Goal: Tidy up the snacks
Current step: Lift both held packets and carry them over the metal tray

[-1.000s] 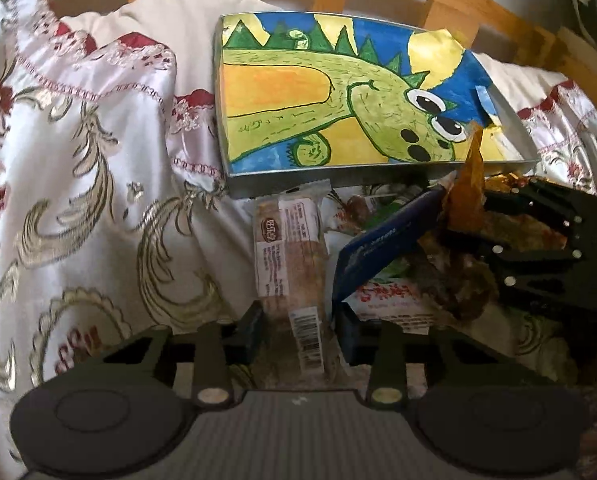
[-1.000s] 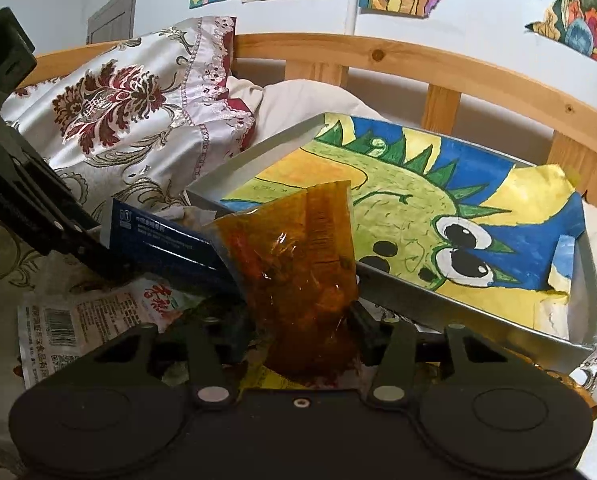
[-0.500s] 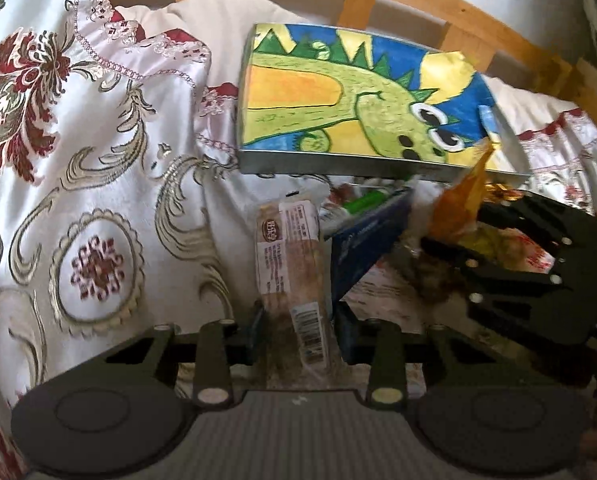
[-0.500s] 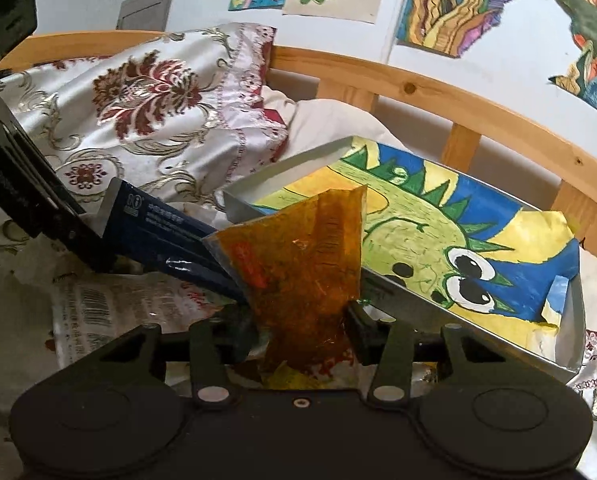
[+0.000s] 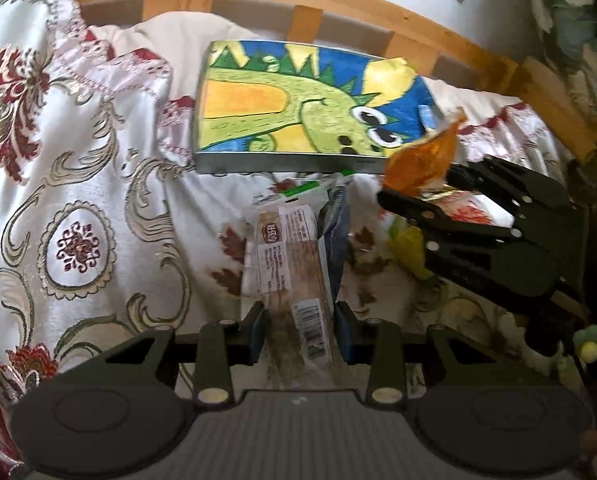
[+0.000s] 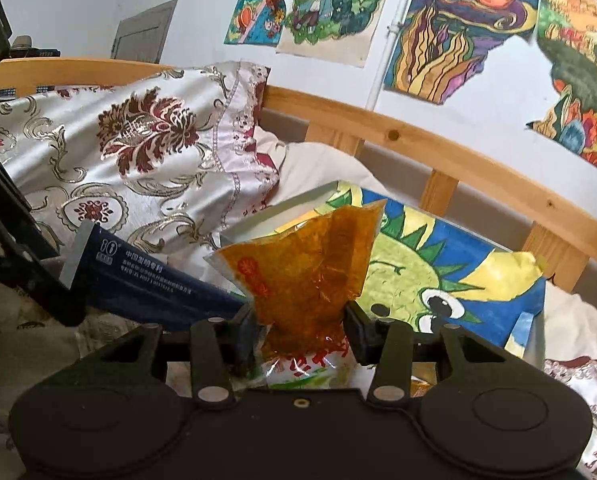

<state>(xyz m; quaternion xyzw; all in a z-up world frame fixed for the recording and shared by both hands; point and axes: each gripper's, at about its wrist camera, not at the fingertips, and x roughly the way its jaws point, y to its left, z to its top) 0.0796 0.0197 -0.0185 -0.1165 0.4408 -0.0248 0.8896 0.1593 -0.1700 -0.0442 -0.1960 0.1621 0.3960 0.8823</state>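
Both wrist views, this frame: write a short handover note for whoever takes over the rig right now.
Left tool: shut on the brown snack bar, with the dark blue pack beside it; whether that pack is also gripped is unclear.
Right tool: shut on the orange snack bag, held up in front of the dinosaur tray.
Tray lies on the bed by the headboard; no snacks visible in it.
More packets lie on the bedspread below the right tool.
Done: two snacks picked up.
Left: probably place both in the tray, then collect the rest.
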